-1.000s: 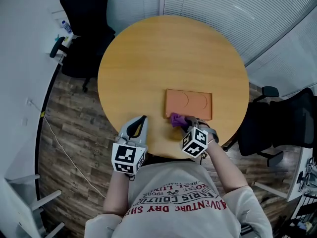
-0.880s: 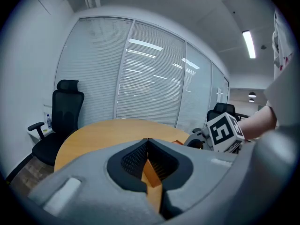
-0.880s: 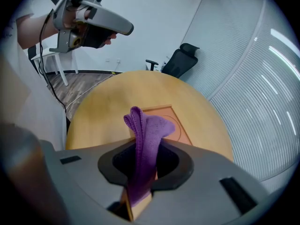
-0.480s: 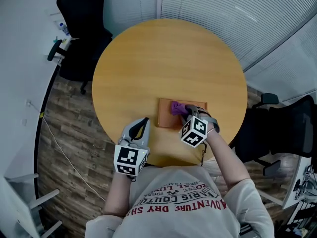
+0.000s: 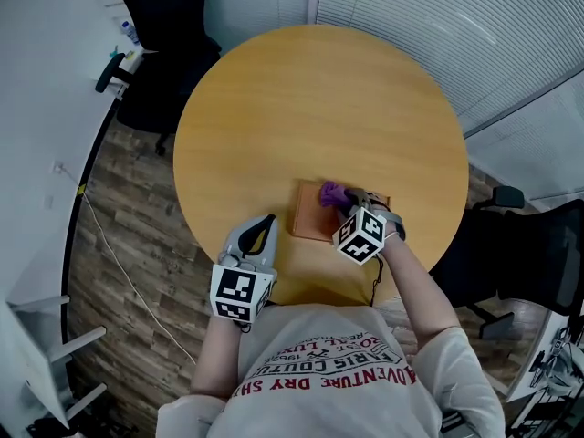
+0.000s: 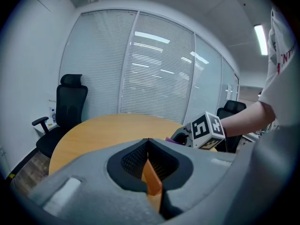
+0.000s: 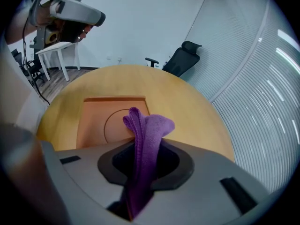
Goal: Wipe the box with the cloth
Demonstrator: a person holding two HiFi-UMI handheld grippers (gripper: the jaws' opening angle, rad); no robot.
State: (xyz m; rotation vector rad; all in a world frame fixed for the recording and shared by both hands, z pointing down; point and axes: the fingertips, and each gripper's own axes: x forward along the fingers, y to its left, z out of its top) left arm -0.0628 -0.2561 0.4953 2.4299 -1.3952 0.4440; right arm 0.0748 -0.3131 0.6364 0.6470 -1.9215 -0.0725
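Pressure matters most for this stroke, I judge: the right gripper point(image 5: 348, 202) has its jaws closed tight on the purple cloth point(image 7: 146, 129), which bunches up and out from between them in a folded wad, and that wad needs to be laid flat against the box point(image 5: 308, 223) rather than dabbed at it with the tip. The box is a flat orange-brown one lying on the near right part of the round table point(image 5: 310, 99), with the cloth over its far edge in the head view. A good wipe would tilt the gripper low so the loose fold drags broadly, run in straight overlapping passes from one short end to the other, and stay gentle enough that the light-looking box does not slide. The left gripper point(image 6: 149, 164) is closed with nothing between its jaws and hangs above the table's near edge, well apart from the box; it could steady a corner if the box skids. Much is hard to read: whether the cloth touches the lid or hovers just above it cannot be told from any view, the box's right part is hidden under the right gripper and its marker cube, its near edge is cut off by the gripper body, and only one circular mark on the lid shows clearly
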